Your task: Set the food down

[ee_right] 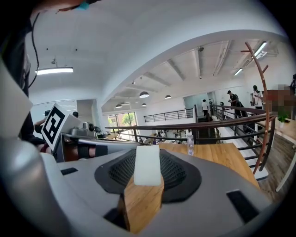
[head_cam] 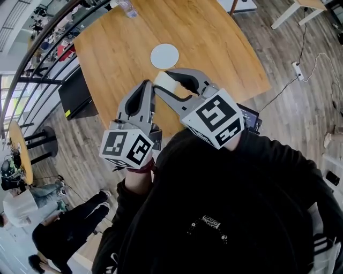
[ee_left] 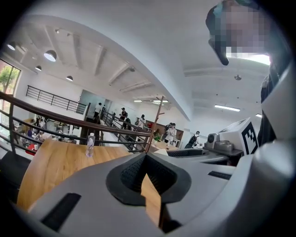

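1. Right gripper [head_cam: 162,80]: fingers [ee_right: 185,175] were spread wide and clamped on the food block [head_cam: 167,82], a pale rectangular slab. In the right gripper view the block [ee_right: 148,165] stood upright between the dark pads.
2. The food block was up in the air, not on the desk [head_cam: 118,48]. From the head view it sat just on the near side of the white plate [head_cam: 164,55], not touching it.
3. Left gripper [head_cam: 147,84]: fingers [ee_left: 127,173] were closed to a narrow slit. Only a thin wedge of desk wood showed through, and they gripped nothing.
4. The left gripper was just beside the right one, to the plate's near-left and closer to the person than the plate.
5. The plate lay flat on the wooden desk, around its middle.
6. A water bottle [head_cam: 127,8] stood upright beyond the plate at the desk's far edge, next to the railing [ee_right: 194,124].
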A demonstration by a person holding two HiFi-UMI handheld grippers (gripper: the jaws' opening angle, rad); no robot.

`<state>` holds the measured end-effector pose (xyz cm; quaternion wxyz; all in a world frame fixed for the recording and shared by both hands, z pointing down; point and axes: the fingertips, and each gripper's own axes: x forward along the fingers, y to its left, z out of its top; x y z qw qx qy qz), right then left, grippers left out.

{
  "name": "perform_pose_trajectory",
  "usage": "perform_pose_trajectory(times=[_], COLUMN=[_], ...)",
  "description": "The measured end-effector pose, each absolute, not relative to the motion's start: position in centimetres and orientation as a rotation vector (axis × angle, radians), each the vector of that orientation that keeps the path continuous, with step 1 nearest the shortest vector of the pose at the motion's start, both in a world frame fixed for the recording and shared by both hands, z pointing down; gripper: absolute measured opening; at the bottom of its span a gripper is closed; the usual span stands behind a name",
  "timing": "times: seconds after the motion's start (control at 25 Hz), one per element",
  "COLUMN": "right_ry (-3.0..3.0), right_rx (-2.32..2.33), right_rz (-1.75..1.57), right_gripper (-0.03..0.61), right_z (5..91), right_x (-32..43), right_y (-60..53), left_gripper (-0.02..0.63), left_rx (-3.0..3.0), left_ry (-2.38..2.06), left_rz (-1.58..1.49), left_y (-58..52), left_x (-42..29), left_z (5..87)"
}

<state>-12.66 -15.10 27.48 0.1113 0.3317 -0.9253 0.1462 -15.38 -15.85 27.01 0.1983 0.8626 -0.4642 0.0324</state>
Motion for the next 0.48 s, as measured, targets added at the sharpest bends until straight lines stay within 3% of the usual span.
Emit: perform_pose_trajectory(times=[0.48], right_ry=[-2.678], right_rx=[1.076], right_rz=[0.380], right_gripper=[0.170], right_z=[26.9], right_x=[-17.1], right_y=[-16.4], left_gripper=[-0.003], left_rx=[2.474], left_ry=[-1.203], left_rz=[0.047], left_y=[-17.5], left_x=[-19.6], left_z=[27.0])
